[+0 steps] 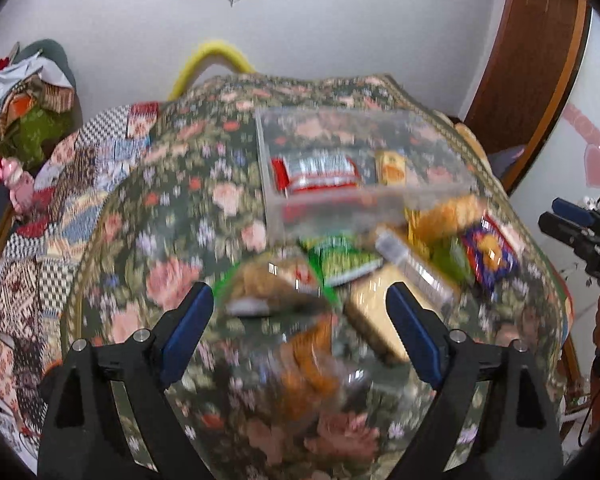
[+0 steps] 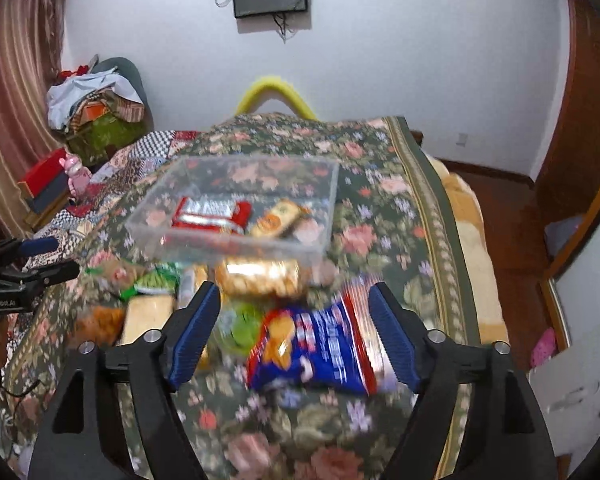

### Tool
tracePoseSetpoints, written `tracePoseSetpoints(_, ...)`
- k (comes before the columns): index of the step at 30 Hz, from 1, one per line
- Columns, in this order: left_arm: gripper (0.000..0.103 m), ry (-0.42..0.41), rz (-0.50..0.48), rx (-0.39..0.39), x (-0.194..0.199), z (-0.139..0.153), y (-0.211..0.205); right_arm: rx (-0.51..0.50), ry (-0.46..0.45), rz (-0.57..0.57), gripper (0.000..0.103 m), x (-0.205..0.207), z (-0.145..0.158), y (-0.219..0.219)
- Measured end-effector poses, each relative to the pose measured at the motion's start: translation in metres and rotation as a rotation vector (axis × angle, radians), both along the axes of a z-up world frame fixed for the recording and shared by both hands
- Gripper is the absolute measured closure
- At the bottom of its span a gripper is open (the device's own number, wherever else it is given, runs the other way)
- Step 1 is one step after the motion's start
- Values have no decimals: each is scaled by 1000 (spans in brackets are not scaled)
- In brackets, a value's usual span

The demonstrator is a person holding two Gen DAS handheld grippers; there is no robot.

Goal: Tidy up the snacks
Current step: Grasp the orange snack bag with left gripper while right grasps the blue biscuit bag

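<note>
A clear plastic bin (image 1: pixel 364 200) (image 2: pixel 236 248) sits on the floral bedspread and holds a red-and-white packet (image 1: pixel 316 172) (image 2: pixel 212 214) and a small yellow packet (image 1: pixel 394 166) (image 2: pixel 278 218). In front of it lies a pile of loose snacks: a green packet (image 1: pixel 340 260) (image 2: pixel 156 282), a pale yellow packet (image 1: pixel 376 312) (image 2: pixel 146 316), an orange snack bag (image 1: pixel 312 356) (image 2: pixel 260 276) and a blue-and-red bag (image 1: pixel 488 256) (image 2: pixel 320 348). My left gripper (image 1: pixel 300 312) is open above the pile. My right gripper (image 2: pixel 294 308) is open over the blue-and-red bag.
The floral bedspread (image 1: pixel 172 208) (image 2: pixel 380 216) covers the bed. A patchwork quilt (image 1: pixel 80 184) and a heap of clothes (image 1: pixel 24 104) (image 2: pixel 96 108) lie at the left. A wooden door (image 1: pixel 528 56) stands at the right. Both views are motion-blurred.
</note>
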State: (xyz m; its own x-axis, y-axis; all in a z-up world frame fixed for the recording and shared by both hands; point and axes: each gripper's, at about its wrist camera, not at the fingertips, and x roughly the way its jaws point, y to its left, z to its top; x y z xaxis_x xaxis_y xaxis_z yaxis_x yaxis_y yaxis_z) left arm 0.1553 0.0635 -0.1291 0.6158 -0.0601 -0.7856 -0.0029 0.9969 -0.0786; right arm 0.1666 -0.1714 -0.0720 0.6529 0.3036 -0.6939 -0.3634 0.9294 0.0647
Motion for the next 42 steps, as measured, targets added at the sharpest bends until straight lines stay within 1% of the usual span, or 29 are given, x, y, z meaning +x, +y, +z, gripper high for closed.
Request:
tracePoseSetpoints(4,14,43,9,-5,-4,-20,-1,-7,47,-27,26,-3,-16,-11)
tracePoseSetpoints(9,14,100,46,-25,0,-43,4,-17,100,-46,21,1,-34,-15)
tracePoseSetpoints(15,14,126,59,-9,0,-63,9,-6,165,-47,21,11,-55,-16)
tracePoseSetpoints(21,14,141,47,-41,-1,-75,13,14,223,-35,20,25,-73,-9)
tracePoseSetpoints(23,15,157,48,-47,0,-81,13,6,221,-44,19,27,-77,-8)
tracePoseSetpoints(25,19,164,54,-31,0,-87,12,-7,210,-37,19,28,-79,-5)
tracePoseSetpoints(27,19,158,57,-13,0,-90,10,-28,193,-27,18,28,-79,0)
tracePoseSetpoints(31,20,136,63,-10,-2,-90,11,-57,183,3,13,28,-81,8)
tracePoseSetpoints(34,22,122,67,-12,-3,-89,12,-51,196,14,14,31,-84,10)
tracePoseSetpoints(40,24,98,54,-7,-7,-82,9,-60,182,17,24,29,-83,8)
tracePoseSetpoints(41,25,91,48,-3,-8,-80,8,-69,172,19,28,26,-82,9)
tracePoseSetpoints(42,25,83,44,1,-10,-78,7,-78,165,18,34,25,-81,10)
